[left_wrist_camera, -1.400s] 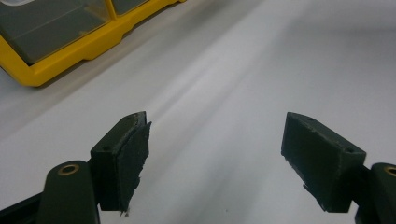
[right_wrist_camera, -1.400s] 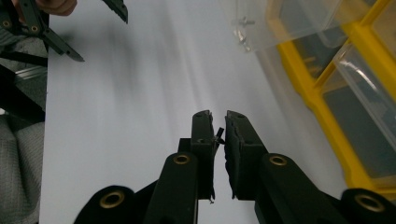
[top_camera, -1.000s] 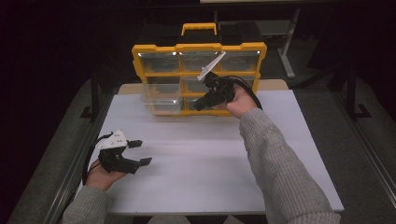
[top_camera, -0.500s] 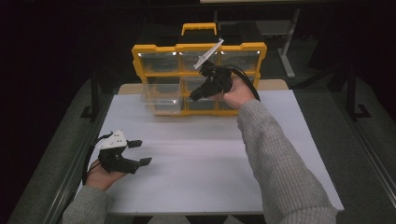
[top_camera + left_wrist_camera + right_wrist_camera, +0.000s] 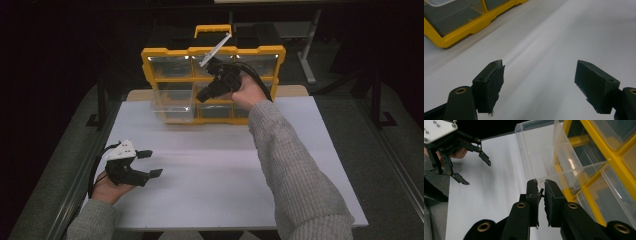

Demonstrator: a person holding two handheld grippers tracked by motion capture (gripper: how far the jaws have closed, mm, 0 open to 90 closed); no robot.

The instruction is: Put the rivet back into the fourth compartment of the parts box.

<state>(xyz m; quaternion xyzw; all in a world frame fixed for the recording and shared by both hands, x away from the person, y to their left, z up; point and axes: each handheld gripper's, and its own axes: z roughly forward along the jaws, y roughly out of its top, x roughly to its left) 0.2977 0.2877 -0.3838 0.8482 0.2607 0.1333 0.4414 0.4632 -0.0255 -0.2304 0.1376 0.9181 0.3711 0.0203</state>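
A yellow organizer case (image 5: 150, 60) stands upright at the back of the white table (image 5: 225, 170), its slots holding clear bins. One clear bin (image 5: 172, 102) hangs out in front of the case's left middle slots. My right gripper (image 5: 201, 96) is shut on that bin's wall; in the right gripper view the jaws (image 5: 542, 186) pinch the thin rim of the clear bin (image 5: 539, 152). My left gripper (image 5: 153, 163) rests at the table's front left, open with nothing between its jaws (image 5: 539, 82). It shows farther off as the left gripper (image 5: 476, 172).
The case's yellow frame (image 5: 449, 41) lies to the upper left in the left gripper view and fills the right side as yellow frame (image 5: 614, 162) with more clear bins. A yellow carry handle (image 5: 212, 30) tops the case. Dark floor surrounds the table.
My right hand has risen a little and shifted, carrying the clear bin with it in front of the case. The left gripper has stayed put.
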